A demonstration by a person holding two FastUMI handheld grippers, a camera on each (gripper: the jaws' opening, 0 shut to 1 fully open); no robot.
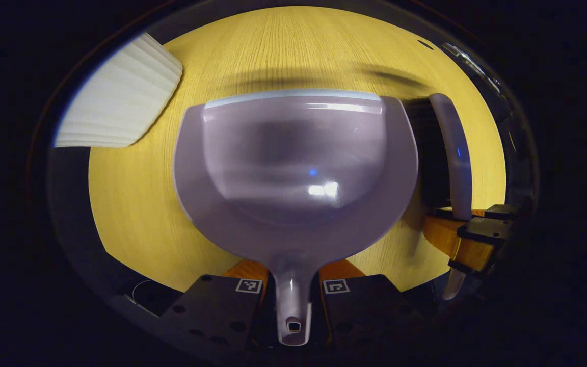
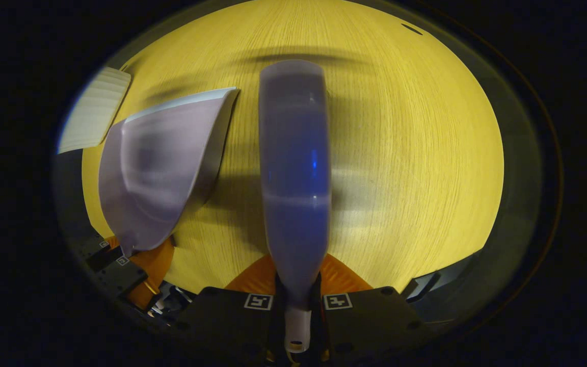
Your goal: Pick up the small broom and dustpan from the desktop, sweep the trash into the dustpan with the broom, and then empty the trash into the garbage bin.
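Observation:
In the left gripper view, my left gripper (image 1: 293, 288) is shut on the handle of the pale lilac dustpan (image 1: 293, 168). The pan's open scoop faces me and its front lip points away over the yellow wooden table (image 1: 135, 204). In the right gripper view, my right gripper (image 2: 297, 298) is shut on the handle of the small lilac broom (image 2: 296, 168), which points straight ahead above the table. The broom (image 1: 451, 153) hangs just right of the pan, apart from it, with the right gripper (image 1: 477, 237) below it. The dustpan (image 2: 156, 168) and left gripper (image 2: 130, 267) show to the broom's left.
A white ribbed garbage bin (image 1: 120, 97) stands at the far left of the table, beyond the dustpan, and also appears as the bin (image 2: 95, 109) in the right gripper view. The tabletop (image 2: 416, 153) stretches bare to the right of the broom. Dark floor surrounds the table's edges.

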